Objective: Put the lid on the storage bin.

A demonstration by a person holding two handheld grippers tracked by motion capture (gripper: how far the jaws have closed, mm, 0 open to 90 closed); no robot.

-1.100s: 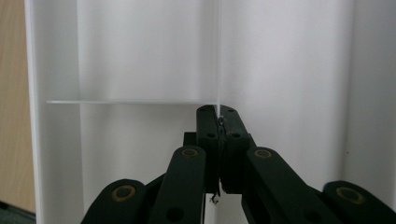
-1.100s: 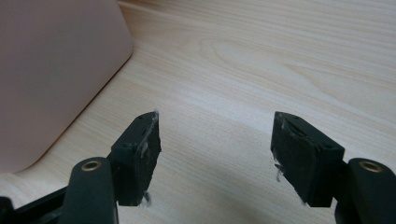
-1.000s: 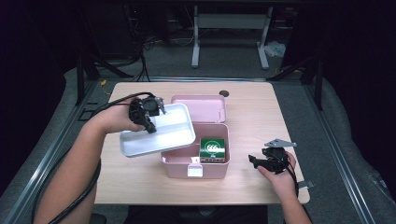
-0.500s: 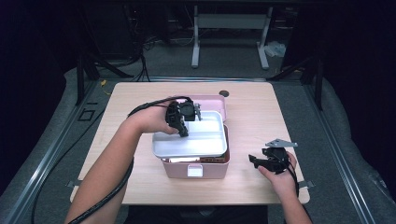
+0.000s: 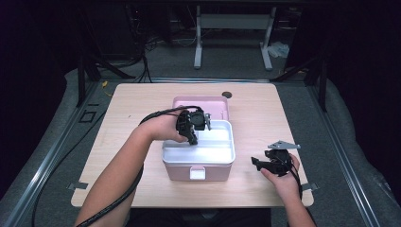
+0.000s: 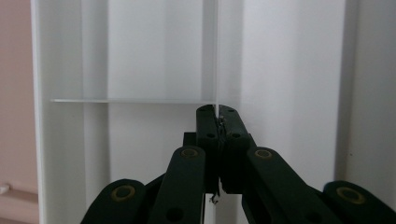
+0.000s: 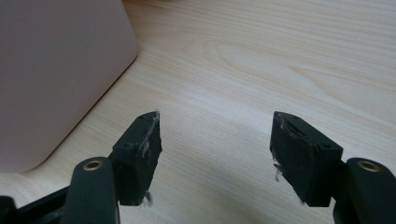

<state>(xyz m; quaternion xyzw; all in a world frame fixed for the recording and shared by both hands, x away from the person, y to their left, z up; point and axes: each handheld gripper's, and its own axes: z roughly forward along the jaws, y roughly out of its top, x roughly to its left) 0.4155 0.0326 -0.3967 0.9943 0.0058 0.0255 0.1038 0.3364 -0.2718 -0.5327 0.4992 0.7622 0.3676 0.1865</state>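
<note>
A pink box (image 5: pixel 197 173) stands mid-table with a white divided tray (image 5: pixel 215 150) seated in its top. My left gripper (image 5: pixel 195 126) reaches over the tray's back left part. In the left gripper view its jaws are shut on the tray's thin upright divider wall (image 6: pixel 217 70), and the left gripper (image 6: pixel 217 112) pinches that wall's edge. My right gripper (image 5: pixel 258 163) rests low over the table to the right of the box, open. In the right gripper view the right gripper (image 7: pixel 215 135) has bare wood between its fingers and the pink box (image 7: pixel 56 70) at left.
The pink lid (image 5: pixel 201 102) lies flat behind the box. A small dark hole (image 5: pixel 226 94) sits near the table's back edge. Cables trail from both grippers toward the front edge. Dark floor and a metal stand (image 5: pixel 231 28) lie beyond the table.
My left gripper carried the white tray from the left of the box over it and set it down into the box top, covering the green item inside. The right gripper stayed put.
</note>
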